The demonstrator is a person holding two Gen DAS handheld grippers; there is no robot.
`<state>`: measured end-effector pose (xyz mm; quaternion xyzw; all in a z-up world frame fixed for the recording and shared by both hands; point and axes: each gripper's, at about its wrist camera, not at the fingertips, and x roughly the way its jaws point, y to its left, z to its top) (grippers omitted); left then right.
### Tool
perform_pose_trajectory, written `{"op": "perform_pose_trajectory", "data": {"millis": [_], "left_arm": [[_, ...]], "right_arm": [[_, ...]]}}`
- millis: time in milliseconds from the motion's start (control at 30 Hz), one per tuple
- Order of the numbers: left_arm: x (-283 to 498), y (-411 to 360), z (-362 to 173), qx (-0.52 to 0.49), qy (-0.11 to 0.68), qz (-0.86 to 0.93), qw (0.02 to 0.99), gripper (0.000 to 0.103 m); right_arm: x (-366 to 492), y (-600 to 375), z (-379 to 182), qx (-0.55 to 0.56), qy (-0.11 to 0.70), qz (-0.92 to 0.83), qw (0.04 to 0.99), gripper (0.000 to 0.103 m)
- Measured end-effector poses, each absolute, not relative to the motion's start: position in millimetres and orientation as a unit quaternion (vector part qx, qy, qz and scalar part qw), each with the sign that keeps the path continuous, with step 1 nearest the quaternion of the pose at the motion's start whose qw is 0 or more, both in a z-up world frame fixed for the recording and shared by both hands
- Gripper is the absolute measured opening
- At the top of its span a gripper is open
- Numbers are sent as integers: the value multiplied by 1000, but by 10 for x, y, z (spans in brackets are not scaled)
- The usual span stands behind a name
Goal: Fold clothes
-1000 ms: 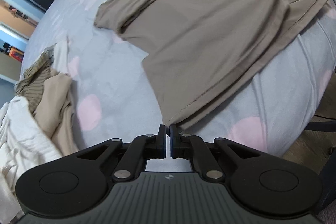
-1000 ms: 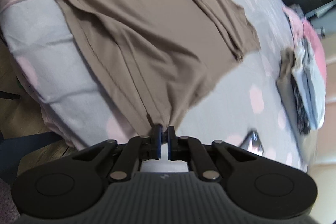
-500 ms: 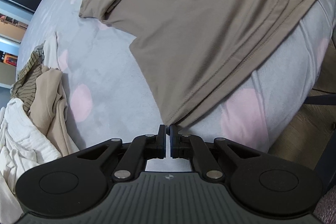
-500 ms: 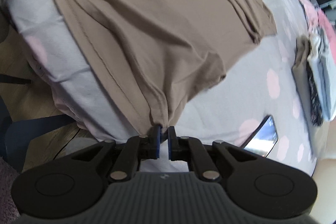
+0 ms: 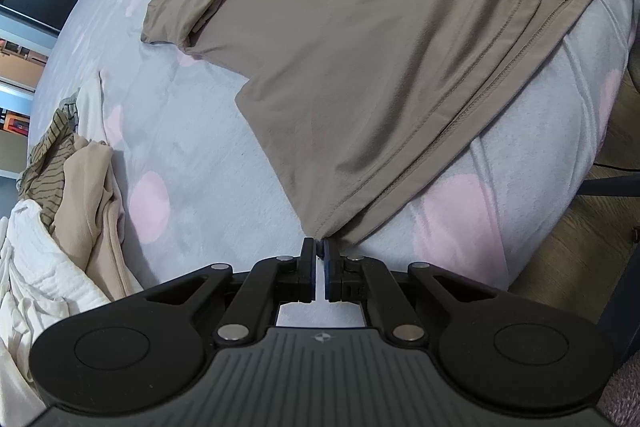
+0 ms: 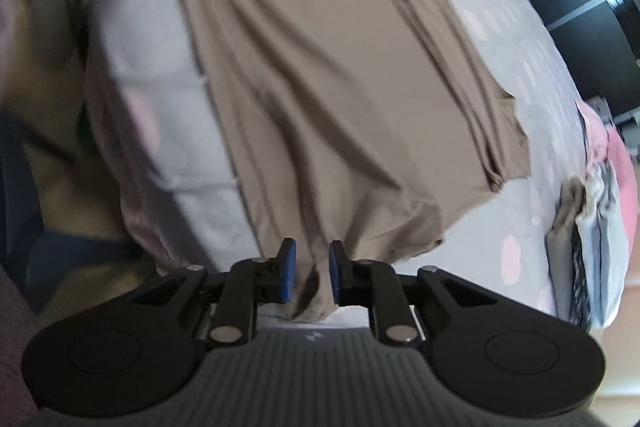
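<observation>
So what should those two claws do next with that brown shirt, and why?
Probably the left claw should let go too. The right claw is opening, with the brown shirt loose between its fingers, while the left stays pinched on its corner. The shirt lies spread on the bed, so that end seems placed.

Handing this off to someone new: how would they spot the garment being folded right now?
Start from the grey bedspread with pale pink dots. The taupe shirt lies spread flat across it, its hem hanging over the bed's edge. Unlike the crumpled cream and striped pile of clothes beside it, it is one plain colour and smoothed out.
</observation>
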<state>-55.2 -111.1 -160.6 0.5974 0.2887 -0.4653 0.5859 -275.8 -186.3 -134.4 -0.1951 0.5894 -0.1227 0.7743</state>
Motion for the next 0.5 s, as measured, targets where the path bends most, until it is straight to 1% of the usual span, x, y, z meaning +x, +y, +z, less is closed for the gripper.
{"op": "perform_pose_trajectory", "data": {"millis": [133,500], "left_arm": [[-555,-1119,-1620,600,289,-465,584,2],[-551,-1141,-1642,602,290,-465,581,2]], "right_arm": [[-2731,-1847,-1448,-207,596,-111,768,15],[-2647,-1901,-1747,-258,603,-113,746,14]]}}
